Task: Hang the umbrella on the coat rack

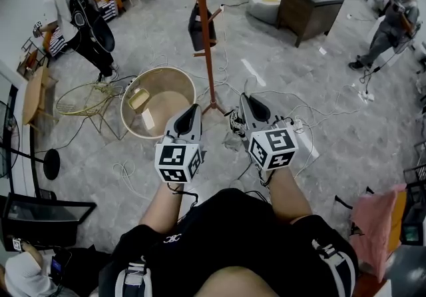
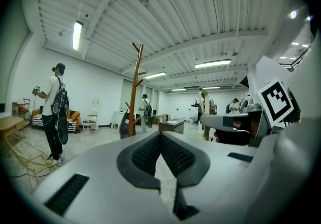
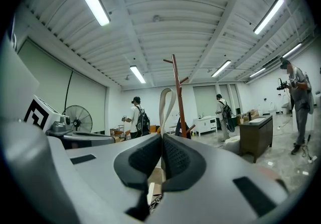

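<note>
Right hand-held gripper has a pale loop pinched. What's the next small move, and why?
Probably carry the right hand-held gripper forward and up toward the coat rack. Its jaws are shut on the loop, which stands up above them, while the rack stands ahead, apart from the gripper; an upper peg looks bare, so aim the loop there.

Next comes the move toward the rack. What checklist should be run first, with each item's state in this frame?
1. Right gripper grips the pale strap loop: ok, its fingers are closed on it.
2. Left gripper is free: ok, shut with nothing between its fingers.
3. Coat rack stands upright ahead: ok.
4. A peg is free: ok, the upper pegs are bare; a dark item hangs lower down.
5. The umbrella hangs free below the strap: cannot tell, it is hidden under the gripper.
</note>
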A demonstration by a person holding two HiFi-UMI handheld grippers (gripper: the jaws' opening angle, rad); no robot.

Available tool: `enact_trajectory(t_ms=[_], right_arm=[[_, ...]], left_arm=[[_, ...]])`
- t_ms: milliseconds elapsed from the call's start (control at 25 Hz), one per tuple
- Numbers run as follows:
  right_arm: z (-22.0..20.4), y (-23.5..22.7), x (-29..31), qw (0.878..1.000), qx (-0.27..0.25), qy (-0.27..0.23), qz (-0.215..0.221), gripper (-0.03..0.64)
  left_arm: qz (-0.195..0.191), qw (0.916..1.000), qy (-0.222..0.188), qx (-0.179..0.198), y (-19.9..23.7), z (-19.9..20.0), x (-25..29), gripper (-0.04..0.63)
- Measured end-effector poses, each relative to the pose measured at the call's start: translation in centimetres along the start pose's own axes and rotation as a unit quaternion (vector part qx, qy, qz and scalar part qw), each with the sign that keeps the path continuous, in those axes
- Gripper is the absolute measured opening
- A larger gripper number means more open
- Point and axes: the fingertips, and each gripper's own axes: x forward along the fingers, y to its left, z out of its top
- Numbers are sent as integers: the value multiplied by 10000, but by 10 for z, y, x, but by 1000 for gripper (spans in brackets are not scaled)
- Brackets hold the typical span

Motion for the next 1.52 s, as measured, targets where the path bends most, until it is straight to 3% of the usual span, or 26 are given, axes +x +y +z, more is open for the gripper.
enact_trajectory(t_ms=[560, 840, 1160, 1520], right_arm=[[5, -126, 42, 9982, -133, 8, 587, 15], [2, -167, 71, 9979, -166, 105, 615, 15], [-7, -211, 127, 9984, -268, 164, 473, 15], [-15, -238, 223, 9980, -534, 254, 242, 15]], left_arm=[[474, 9989, -45, 52, -49, 5, 128, 18], [570, 9984, 8, 0, -52, 0, 165, 18], [552, 9985, -1, 0, -30, -4, 228, 18], [354, 9994, -45, -32, 34, 0, 316, 18]])
